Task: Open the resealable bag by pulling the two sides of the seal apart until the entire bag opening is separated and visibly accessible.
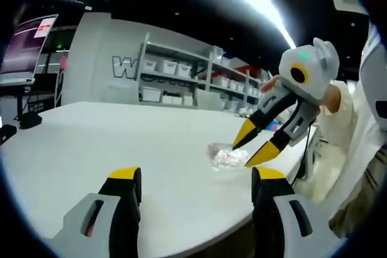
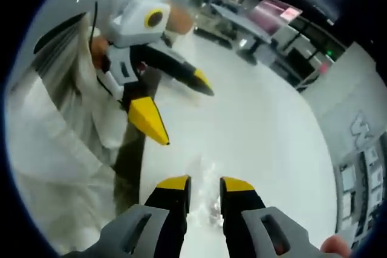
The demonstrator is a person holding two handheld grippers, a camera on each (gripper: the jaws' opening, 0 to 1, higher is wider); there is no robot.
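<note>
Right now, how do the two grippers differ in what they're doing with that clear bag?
The right gripper hovers right by the clear bag, jaws open around its edge; the left gripper hangs back, clear of it. The right gripper's jaws stand narrower than the left gripper's wide-spread jaws. Both are open, yellow-tipped, gripping nothing, over the white table.

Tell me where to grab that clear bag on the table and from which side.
Hard to make out the seal. The bag lies crumpled and flat on the white table. Probably pinch a raised top edge from above with the right gripper, already open over it.
</note>
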